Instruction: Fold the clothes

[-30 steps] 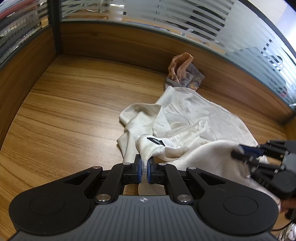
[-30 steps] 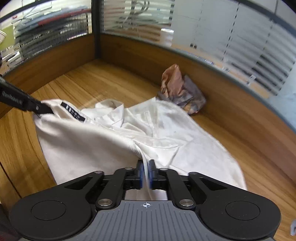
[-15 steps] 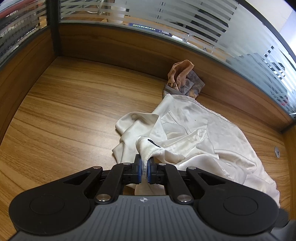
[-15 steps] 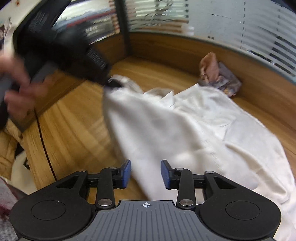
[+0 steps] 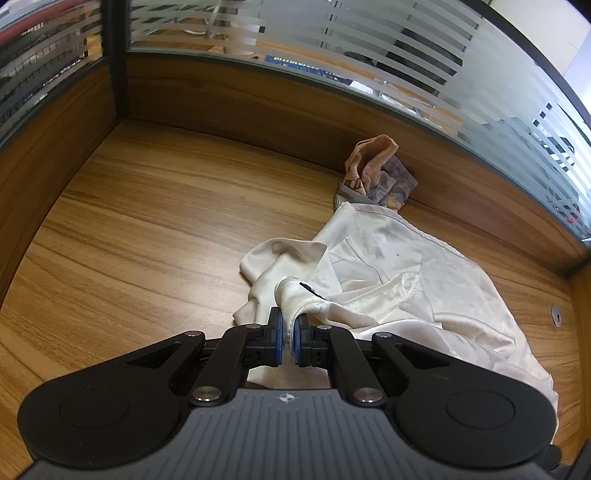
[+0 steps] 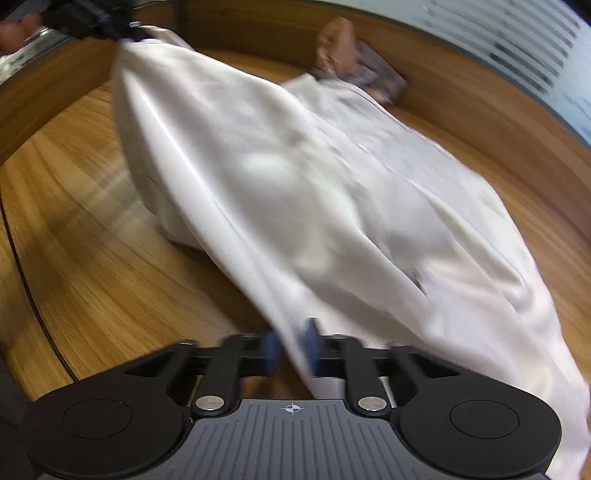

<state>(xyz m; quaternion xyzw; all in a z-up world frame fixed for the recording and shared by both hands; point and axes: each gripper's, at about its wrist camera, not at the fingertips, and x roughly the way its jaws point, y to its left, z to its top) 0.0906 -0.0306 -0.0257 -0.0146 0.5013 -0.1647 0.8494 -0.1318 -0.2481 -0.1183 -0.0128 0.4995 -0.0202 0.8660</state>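
Between my two grippers the white shirt (image 5: 388, 266) is strung out over the wooden desk (image 5: 147, 229), and that span is what the next move turns on. My left gripper (image 5: 289, 334) has its fingers pressed together on a bunched fold at the collar end, where a small dark label shows; from the right wrist view I see it up at the far left (image 6: 110, 27), holding that corner clear of the wood. My right gripper (image 6: 291, 347) has just been closing, and its blue pads now sit pinched on the near edge of the cloth, which runs straight up and away from them; the picture is smeared, so I judge the grip from the fabric passing between the pads. So the shirt's long axis runs from my right fingers diagonally up-left to the left gripper, with the bulk of the body sagging to the right of that line and resting on the desk. A crumpled orange-and-grey garment (image 5: 373, 173) lies against the back wall, touching or just beside the shirt's far hem; I can't tell which. I reckon the coming step is to draw the two held points apart to flatten the shirt, taking care not to drag that other garment along.
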